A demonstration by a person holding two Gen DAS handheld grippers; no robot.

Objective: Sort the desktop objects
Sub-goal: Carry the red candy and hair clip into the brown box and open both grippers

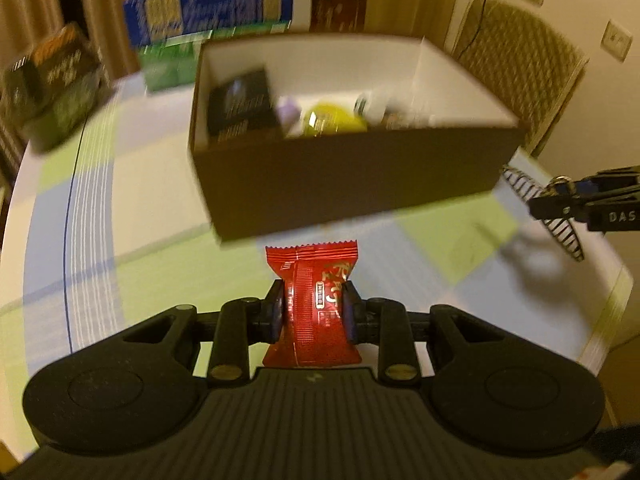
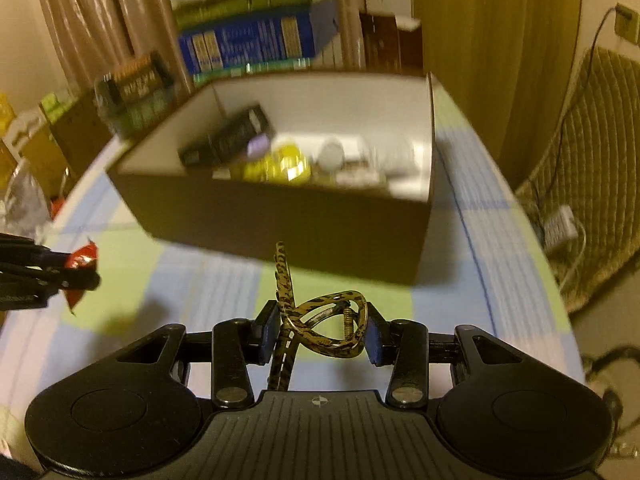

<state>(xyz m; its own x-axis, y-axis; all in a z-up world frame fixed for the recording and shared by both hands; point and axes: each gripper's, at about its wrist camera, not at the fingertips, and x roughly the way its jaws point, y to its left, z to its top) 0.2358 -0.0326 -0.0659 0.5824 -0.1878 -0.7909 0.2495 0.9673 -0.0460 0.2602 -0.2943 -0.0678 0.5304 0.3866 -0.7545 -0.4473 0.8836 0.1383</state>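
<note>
My left gripper (image 1: 313, 312) is shut on a red candy wrapper (image 1: 312, 280) and holds it above the tablecloth, just in front of a brown box (image 1: 340, 184) with white inner walls. The box holds a black carton (image 1: 242, 106), a yellow round thing (image 1: 334, 120) and other small items. My right gripper (image 2: 322, 330) is shut on a leopard-print hair clip (image 2: 320, 320), also in front of the box (image 2: 300, 220). The right gripper with the clip shows at the right edge of the left wrist view (image 1: 560, 204). The left gripper with the red wrapper (image 2: 80, 268) shows at the left edge of the right wrist view.
The table has a checked blue, green and white cloth (image 1: 132, 248). Behind the box stand blue and green cartons (image 1: 208, 12) and a dark package (image 1: 52, 88) at the left. A padded chair (image 1: 520, 64) is at the right, beyond the table edge.
</note>
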